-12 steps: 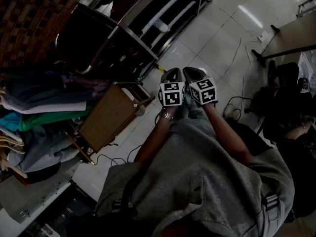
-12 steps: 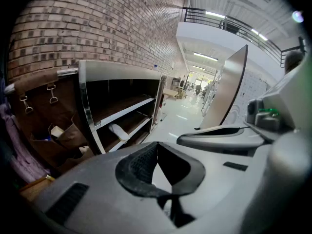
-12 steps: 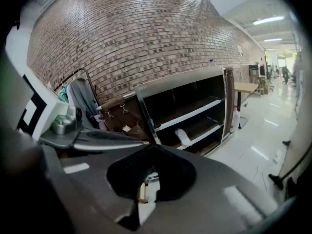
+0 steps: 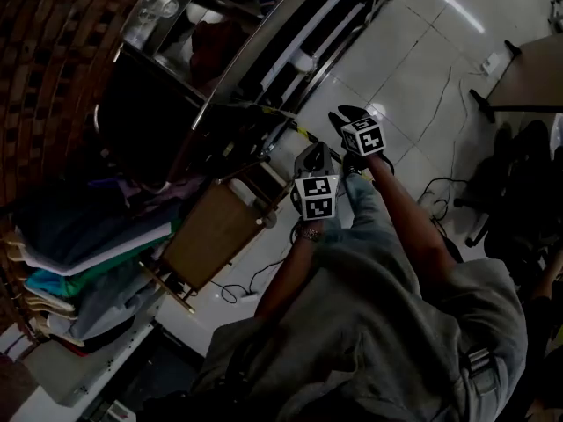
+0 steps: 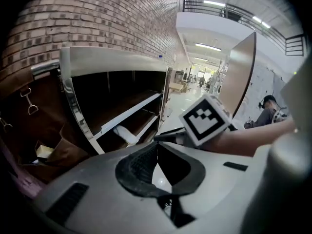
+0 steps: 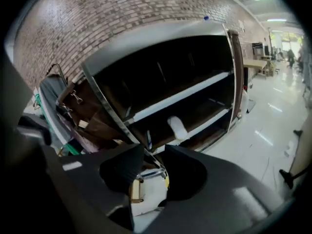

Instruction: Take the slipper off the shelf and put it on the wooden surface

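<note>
The slipper (image 6: 178, 128), lying on the lower board of the shelf (image 6: 180, 97), looks light and soft, so I would pinch its rim with my right gripper (image 6: 154, 155), jaws partly apart and empty; my left gripper (image 5: 156, 147) is closed on nothing.

The left gripper (image 4: 313, 155) and right gripper (image 4: 345, 114) hang above the pale floor (image 4: 413, 69), near a dark shelf (image 4: 260, 53) holding a white slipper (image 4: 303, 61).
</note>
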{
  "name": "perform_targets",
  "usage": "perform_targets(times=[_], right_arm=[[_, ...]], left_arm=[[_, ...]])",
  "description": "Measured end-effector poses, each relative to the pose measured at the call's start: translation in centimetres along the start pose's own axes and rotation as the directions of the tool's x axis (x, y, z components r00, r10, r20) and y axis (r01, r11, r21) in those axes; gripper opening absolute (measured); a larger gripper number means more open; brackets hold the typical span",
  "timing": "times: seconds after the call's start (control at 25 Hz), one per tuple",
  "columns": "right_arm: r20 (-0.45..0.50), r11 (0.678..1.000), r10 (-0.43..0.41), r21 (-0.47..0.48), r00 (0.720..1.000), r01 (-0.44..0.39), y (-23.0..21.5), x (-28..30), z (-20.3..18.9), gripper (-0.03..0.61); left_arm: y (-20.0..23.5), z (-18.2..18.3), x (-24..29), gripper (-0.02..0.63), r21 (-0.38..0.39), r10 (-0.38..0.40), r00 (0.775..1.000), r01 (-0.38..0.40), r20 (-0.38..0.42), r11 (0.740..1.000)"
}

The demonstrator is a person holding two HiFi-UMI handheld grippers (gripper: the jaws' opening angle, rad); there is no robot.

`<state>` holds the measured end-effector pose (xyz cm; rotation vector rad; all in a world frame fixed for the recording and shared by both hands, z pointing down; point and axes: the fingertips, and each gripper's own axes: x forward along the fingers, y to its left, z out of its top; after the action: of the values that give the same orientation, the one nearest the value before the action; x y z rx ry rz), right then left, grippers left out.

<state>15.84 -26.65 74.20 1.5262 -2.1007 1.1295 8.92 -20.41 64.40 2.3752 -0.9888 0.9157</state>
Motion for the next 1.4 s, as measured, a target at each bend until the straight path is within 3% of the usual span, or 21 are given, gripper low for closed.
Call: perform_targets(times=[0.12,0.32,0.44,0.56,0.68,0.84,1.0,1.08,1.16,1.28,1.4], right_arm=[[-0.072,0.997,-0.043,0.056,0.997,0.047,-4.0,6.2,-2.3,0.134],[-0.087,0.957,-0.066,0.278,0.994,0.088,-9.4,14.2,-3.7,0.129],[-0.05,0.911,-0.07,0.403,0.996,0.084,-11.3,18.2,-4.0,0.127],[0.028,0.843,-0.024,0.537,0.999,0.005,-13.1,23.1,-4.1,0.179],[0.083,0.791,-0.041,0.612,0.996,-0.019,-15.9,28.0,-4.0,0.235],[0.105,0.735,-0.123,0.678,0.987,0.019,-19.8,33.3,-4.0,0.3],[0.117,0.664,-0.123,0.747,0.985,-0.006,-20.8,36.9,-4.4,0.3],[0.139,0.66,-0.096,0.751,0.986,-0.041,-20.6,37.2,-4.4,0.185],[0.163,0.692,-0.092,0.72,0.982,-0.055,-20.4,36.2,-3.8,0.106],[0.187,0.746,-0.089,0.664,0.978,-0.059,-19.1,33.3,-3.2,0.07],[0.194,0.76,-0.08,0.647,0.978,-0.066,-17.5,29.1,-2.7,0.058]], left_arm=[[0.9,-1.7,3.2,0.005,0.004,-0.04,0.998,0.04,-0.045,0.999],[2.7,-3.2,8.8,0.005,-0.003,-0.118,0.989,0.118,-0.085,0.993],[4.3,-3.8,10.9,0.005,-0.003,-0.127,0.988,0.128,-0.092,0.992],[5.8,-4.3,13.1,0.005,0.018,-0.099,0.994,0.1,-0.055,0.995],[7.3,-5.6,15.3,0.005,0.058,-0.081,0.996,0.083,-0.043,0.995],[9.0,-7.8,17.6,0.005,0.044,-0.066,0.997,0.068,-0.043,0.997],[11.1,-9.5,18.0,0.005,0.033,-0.031,0.997,0.034,-0.067,0.999],[11.7,-9.7,18.1,0.005,0.033,-0.02,0.997,0.023,-0.072,0.999],[11.8,-9.4,18.3,0.005,0.031,-0.022,0.997,0.025,-0.071,0.999],[11.2,-8.4,17.9,0.005,0.03,-0.04,0.997,0.042,-0.072,0.999],[10.0,-6.4,16.6,0.005,0.026,-0.068,0.996,0.07,-0.065,0.997]])
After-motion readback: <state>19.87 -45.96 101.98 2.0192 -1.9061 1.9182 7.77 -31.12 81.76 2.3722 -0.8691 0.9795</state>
